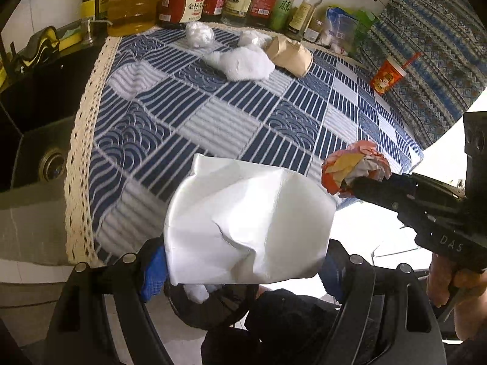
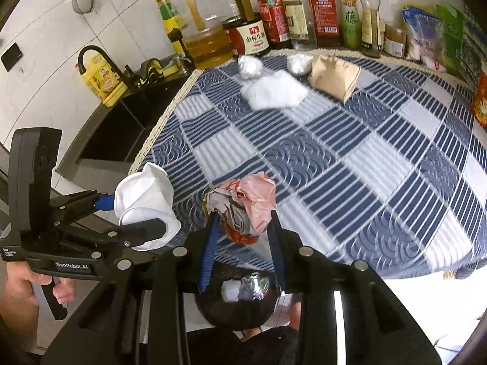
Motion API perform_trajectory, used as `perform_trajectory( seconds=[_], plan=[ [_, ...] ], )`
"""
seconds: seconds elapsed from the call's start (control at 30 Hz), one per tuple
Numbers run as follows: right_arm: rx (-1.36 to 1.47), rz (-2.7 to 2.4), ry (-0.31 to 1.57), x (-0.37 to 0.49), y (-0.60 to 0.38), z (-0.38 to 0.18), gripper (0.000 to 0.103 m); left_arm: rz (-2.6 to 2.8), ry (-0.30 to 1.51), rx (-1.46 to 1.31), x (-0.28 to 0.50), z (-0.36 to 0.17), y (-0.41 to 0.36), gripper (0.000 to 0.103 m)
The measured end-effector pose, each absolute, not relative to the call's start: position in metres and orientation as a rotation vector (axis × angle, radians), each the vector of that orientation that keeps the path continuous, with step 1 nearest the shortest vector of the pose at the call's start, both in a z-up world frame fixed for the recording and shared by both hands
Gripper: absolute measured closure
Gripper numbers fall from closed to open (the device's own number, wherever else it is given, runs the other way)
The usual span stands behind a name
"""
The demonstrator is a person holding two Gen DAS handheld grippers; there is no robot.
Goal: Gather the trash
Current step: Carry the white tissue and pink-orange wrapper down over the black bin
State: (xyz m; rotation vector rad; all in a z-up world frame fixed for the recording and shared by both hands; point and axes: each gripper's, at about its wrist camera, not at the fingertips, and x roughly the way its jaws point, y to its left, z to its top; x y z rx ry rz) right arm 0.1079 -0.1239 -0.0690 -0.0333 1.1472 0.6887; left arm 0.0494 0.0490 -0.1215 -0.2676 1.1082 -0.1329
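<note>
Nearest, below both grippers: one black trash bin (image 2: 240, 304) holding white scraps. Above it, left gripper (image 1: 243, 273), jaws pinching one crumpled white paper cup (image 1: 246, 222); right gripper (image 2: 243, 228), jaws pinching one crumpled red-and-yellow wrapper (image 2: 243, 206). Farther, on the checked table (image 2: 350, 167): one flattened white paper (image 2: 274, 91), one crushed brown paper bag (image 2: 333, 76), two white wads (image 2: 250, 66) and (image 2: 299, 63). One red cup (image 1: 388, 76) toward the right edge. Behind, a row of bottles (image 2: 274, 21).

Left hand-held gripper (image 2: 146, 210) and right hand-held gripper (image 2: 243, 216), both clamped.
</note>
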Motion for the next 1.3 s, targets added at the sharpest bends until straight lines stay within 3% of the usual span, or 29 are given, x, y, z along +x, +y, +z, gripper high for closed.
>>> perform_trajectory(
  seconds=[0.6, 1.3],
  plan=[
    [-0.028, 0.68, 1.247, 0.049, -0.106, -0.108, 0.069, -0.129, 1.191, -0.294, -0.007, -0.161, 0.065, 0.025],
    [-0.059, 0.691, 1.437, 0.03, -0.102, -0.178, 0.069, -0.088, 1.384, -0.368, -0.032, -0.248, 0.068, 0.025]
  ],
)
